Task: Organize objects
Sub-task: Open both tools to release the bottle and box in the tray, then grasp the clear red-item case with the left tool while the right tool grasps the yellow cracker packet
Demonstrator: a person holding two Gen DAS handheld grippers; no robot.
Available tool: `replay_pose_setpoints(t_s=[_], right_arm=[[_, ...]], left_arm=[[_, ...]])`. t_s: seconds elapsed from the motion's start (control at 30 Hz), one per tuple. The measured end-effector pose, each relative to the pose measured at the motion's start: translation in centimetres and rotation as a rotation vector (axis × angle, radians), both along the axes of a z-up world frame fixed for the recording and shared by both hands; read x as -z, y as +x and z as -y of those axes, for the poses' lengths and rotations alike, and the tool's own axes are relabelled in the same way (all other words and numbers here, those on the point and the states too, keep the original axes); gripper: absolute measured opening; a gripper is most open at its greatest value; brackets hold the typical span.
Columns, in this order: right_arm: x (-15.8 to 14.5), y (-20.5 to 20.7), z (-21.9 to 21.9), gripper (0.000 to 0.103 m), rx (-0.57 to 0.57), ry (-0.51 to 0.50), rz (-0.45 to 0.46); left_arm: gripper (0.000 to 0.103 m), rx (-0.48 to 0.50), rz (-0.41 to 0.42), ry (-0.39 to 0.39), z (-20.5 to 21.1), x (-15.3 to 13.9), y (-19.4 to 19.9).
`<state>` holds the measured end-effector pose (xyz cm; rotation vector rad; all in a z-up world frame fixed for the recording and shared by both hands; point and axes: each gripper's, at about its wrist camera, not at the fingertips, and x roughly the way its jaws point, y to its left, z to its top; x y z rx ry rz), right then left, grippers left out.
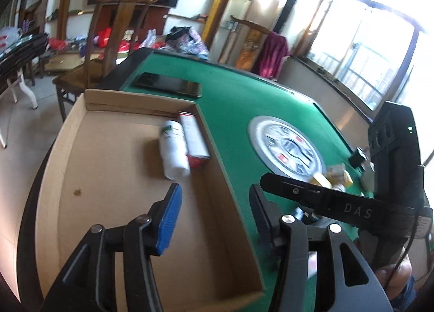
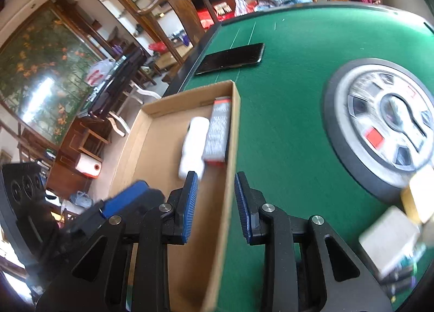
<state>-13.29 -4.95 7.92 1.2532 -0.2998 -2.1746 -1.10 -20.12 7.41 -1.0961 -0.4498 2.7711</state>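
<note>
— Across the lower half of the left wrist view, what sits where?

— The cardboard box (image 1: 114, 176) fills the lower left, lying on the green table (image 1: 238, 111). A white bottle (image 1: 175, 149) lies on its side in the box's upper right corner, touching a red-and-white carton (image 1: 194, 140) that rests along the box wall.

— And the left gripper (image 1: 214, 200)?

— Its jaws stand well apart with nothing between them, over the box's right wall.

— The right gripper (image 2: 215, 190)?

— In its own view, at bottom centre, the blue pads stand a narrow gap apart and hold nothing; the box wall runs below that gap.

— Anything else on the table?

— A dark phone (image 2: 233, 58) lies flat beyond the box, a round silver hub (image 2: 385, 119) sits at the right, and blurred small packages (image 2: 390, 236) lie at the lower right.
</note>
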Motion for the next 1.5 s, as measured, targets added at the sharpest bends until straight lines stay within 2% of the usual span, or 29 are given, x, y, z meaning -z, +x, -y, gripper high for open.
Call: replay_pose_setpoints(t_s=[0.13,0.23,0.5,0.73,0.77,0.8,0.87,0.9,0.97,1.03,1.13,1.2,1.3,1.43,1.5], right_arm=[[0.2,3.6,-4.7,0.028,0.003,0.002,-0.040],[-0.1,6.2,-8.5,0.028,0.023,0.018,-0.079],[0.3,11.1,-20.4,0.028,0.176,-0.035,-0.097],[1.1,13.2,-28.5,0.028,0.316,-0.061,-0.095],[0.9,13.4,-29.6,0.028,0.337,-0.057,-0.098],[0.6,13.5,-30.8,0.028,0.362,-0.054,-0.104],[-0.1,13.4,-33.5,0.028,0.419,-0.041,-0.119],[-0.5,13.3,-34.8,0.032,0.450,-0.027,-0.120],[-1.0,13.3,-37.0,0.047,0.508,-0.014,-0.131],[-1.4,12.6,-39.2,0.066,0.572,0.019,-0.140],[-0.7,11.1,-41.1,0.068,0.608,0.043,-0.085],[-0.1,10.1,-41.5,0.068,0.597,0.029,-0.047],[0.9,8.3,-41.8,0.068,0.633,0.074,-0.030],[2.3,6.5,-41.0,0.068,0.593,0.075,0.014],[2.8,6.5,-39.2,0.068,0.529,0.095,0.029]], left_arm=[[0.054,0.112,-0.018,-0.063,-4.0,0.2,2.6],[0.054,0.239,-0.012,-0.129,-7.8,1.2,4.0],[0.054,0.458,-0.008,-0.354,-15.7,3.3,6.1],[0.056,0.536,0.032,-0.528,-18.7,5.3,5.1],[0.061,0.540,0.031,-0.552,-18.9,5.5,5.1],[0.062,0.541,0.019,-0.575,-19.0,5.6,5.2],[0.063,0.541,0.015,-0.576,-19.4,5.6,4.9],[0.063,0.540,0.016,-0.569,-19.6,5.6,4.7],[0.065,0.531,0.016,-0.568,-20.0,5.6,4.5],[0.065,0.531,0.016,-0.568,-20.5,5.6,4.5],[0.063,0.524,0.029,-0.550,-21.3,5.6,4.8],[0.063,0.572,0.033,-0.528,-22.0,5.5,5.5],[0.063,0.626,0.030,-0.543,-23.2,5.3,6.9],[0.065,0.631,0.025,-0.519,-22.5,4.6,7.7],[0.065,0.617,0.012,-0.504,-21.5,4.0,7.8]])
